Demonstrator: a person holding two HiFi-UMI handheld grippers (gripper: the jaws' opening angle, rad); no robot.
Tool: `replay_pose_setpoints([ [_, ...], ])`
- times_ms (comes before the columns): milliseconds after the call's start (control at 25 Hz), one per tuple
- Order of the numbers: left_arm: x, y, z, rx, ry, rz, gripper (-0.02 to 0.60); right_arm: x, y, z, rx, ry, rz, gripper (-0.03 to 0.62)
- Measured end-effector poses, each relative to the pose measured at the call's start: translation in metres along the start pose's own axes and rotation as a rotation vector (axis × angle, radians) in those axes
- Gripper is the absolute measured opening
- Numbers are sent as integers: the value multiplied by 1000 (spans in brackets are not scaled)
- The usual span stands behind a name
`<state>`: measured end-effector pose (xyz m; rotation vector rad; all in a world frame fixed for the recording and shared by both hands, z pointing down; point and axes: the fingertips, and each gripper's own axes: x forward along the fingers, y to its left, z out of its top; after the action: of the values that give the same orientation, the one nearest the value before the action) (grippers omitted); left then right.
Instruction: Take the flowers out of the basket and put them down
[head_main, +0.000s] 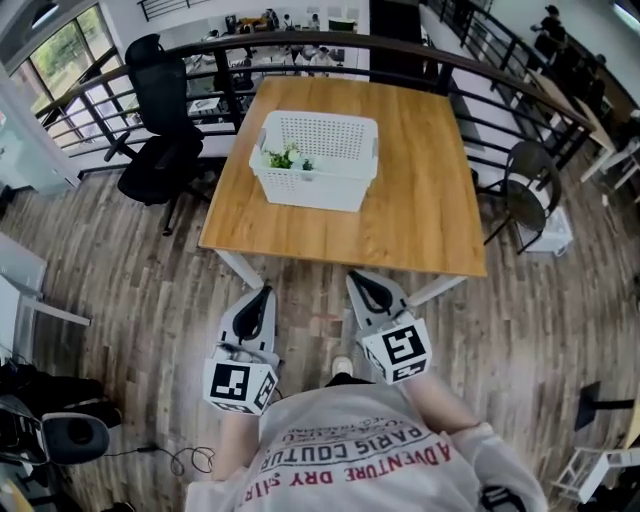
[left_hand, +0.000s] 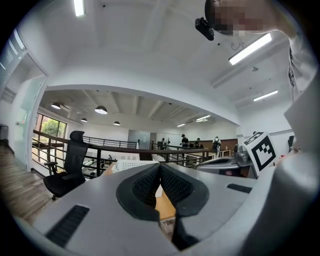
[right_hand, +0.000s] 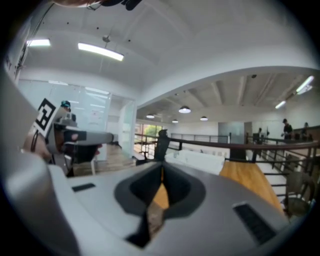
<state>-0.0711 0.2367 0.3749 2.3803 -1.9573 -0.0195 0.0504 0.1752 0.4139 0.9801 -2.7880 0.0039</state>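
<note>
Wooden table (head_main: 430, 190) stands on a plank floor (head_main: 140, 290), with a dark railing (head_main: 300, 43) curving behind it. The white basket (head_main: 312, 190) sits on the table, left of centre and towards the far side. The flowers (head_main: 285, 157) lie inside the basket at its left end, green leaves and pale blooms against the near wall. Left gripper (head_main: 262, 294) and right gripper (head_main: 360, 280) are side by side over the floor, short of the table's near edge and well apart from the basket, both pointing toward the table. In the left gripper view the left gripper's jaws are pressed together at the tips, with nothing between them; the basket shows beyond. In the right gripper view the right gripper's jaws are likewise closed and empty, with the tabletop past them. A black chair (head_main: 160, 160) stands off the table's left side.
</note>
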Motion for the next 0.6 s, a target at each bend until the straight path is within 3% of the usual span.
replay_pose_setpoints([
  [280, 75, -15, 1, -7, 14, 14, 26, 22, -73, -2, 10, -7, 31, 29],
  [600, 133, 6, -13, -15, 43, 11, 26, 63, -114, -8, 35, 9, 24, 28],
])
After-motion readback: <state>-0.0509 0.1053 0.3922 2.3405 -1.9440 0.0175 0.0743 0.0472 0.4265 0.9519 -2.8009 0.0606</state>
